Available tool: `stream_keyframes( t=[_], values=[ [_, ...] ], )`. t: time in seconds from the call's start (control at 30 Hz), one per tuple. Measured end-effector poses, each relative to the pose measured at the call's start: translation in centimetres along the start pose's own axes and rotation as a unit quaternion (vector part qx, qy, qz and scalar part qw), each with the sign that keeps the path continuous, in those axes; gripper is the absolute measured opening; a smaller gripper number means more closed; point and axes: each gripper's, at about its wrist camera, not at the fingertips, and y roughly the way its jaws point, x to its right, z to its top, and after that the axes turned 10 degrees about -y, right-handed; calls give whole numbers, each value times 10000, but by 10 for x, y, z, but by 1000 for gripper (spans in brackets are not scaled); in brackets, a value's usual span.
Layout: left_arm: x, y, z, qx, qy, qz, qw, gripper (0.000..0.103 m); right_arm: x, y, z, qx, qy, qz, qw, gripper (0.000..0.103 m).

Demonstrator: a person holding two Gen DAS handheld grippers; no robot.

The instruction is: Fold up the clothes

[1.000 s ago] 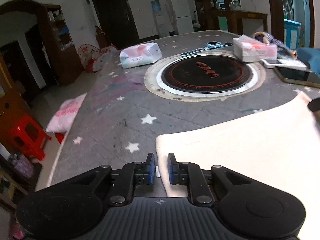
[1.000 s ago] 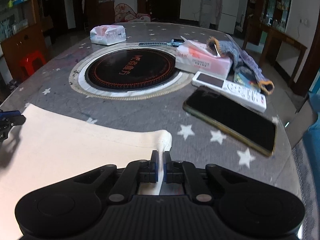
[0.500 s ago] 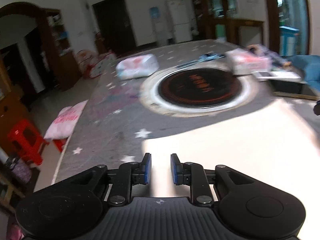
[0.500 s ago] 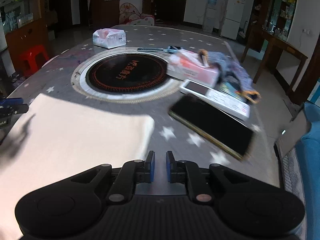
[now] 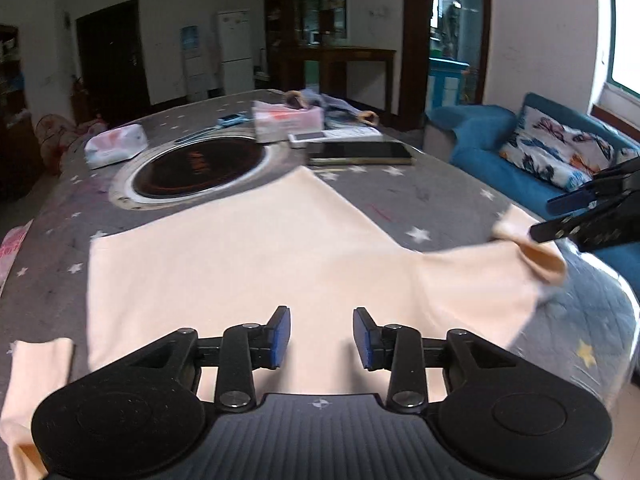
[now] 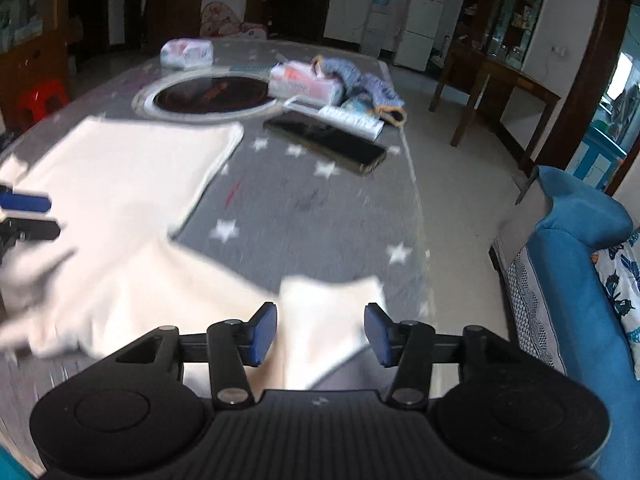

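Note:
A cream shirt (image 5: 260,260) lies spread flat on the grey star-print table (image 5: 400,196). My left gripper (image 5: 321,336) hovers over the shirt's near part. Its jaws are opening and nothing is between them. A short sleeve (image 5: 36,364) lies at the near left. The other sleeve (image 5: 532,256) reaches toward the table's right edge with its cuff curled up. My right gripper (image 6: 320,332) is at that sleeve's end (image 6: 328,312). Its jaws are opening, and the cuff lies loose between the blue pads (image 6: 266,332), which do not press it. Each gripper shows at the edge of the other's view.
A round black cooker plate (image 5: 196,164) is set into the table beyond the shirt. Farther back lie a tissue pack (image 5: 116,146), a tissue box (image 5: 286,120), a white remote (image 5: 336,134) and a dark tablet (image 5: 358,152). A blue sofa (image 5: 520,152) stands beyond the right edge.
Both grippers let go of the shirt's folded far edge, opened and drew back toward the near side. The shirt's sleeves have come into view.

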Motion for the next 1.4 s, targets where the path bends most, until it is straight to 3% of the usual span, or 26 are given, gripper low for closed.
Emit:
stream_keyframes(
  t=[0.07, 0.23, 0.37, 0.7, 0.8, 0.83, 0.93, 0.97, 1.2, 1.4],
  values=[
    [11, -1, -6, -45, 47, -64, 10000, 38, -7, 4, -10, -12, -86, -105, 9999, 54],
    [23, -2, -16, -81, 242, -86, 9996, 42, 0, 7, -34, -88, -7, -618, 9980, 54],
    [23, -3, -25, -163, 241, -75, 9995, 42, 27, -4, -50, -84, 673, -848, 9941, 53],
    [31, -5, -31, -230, 326, -72, 9992, 42, 44, -4, -63, 84, 1157, -570, 9916, 45],
    [32, -4, -33, -262, 363, -86, 9990, 42, 51, 5, -62, 30, 1258, -473, 9909, 35],
    [32, -4, -34, -263, 372, -80, 9989, 43, 52, 6, -61, 34, 1236, -438, 9914, 33],
    [33, -3, -35, -268, 389, -82, 9989, 43, 52, 10, -57, 28, 1080, -427, 9932, 7],
    [34, -3, -35, -265, 394, -86, 9988, 43, 50, 11, -53, 7, 969, -489, 9941, 5],
    [33, -5, -38, -244, 442, -139, 9986, 43, 47, 20, -19, 156, 180, -1067, 9940, 4],
    [31, -5, -38, -212, 354, -199, 9989, 45, 50, 51, -8, -14, 85, -1090, 9940, 4]
  ],
)
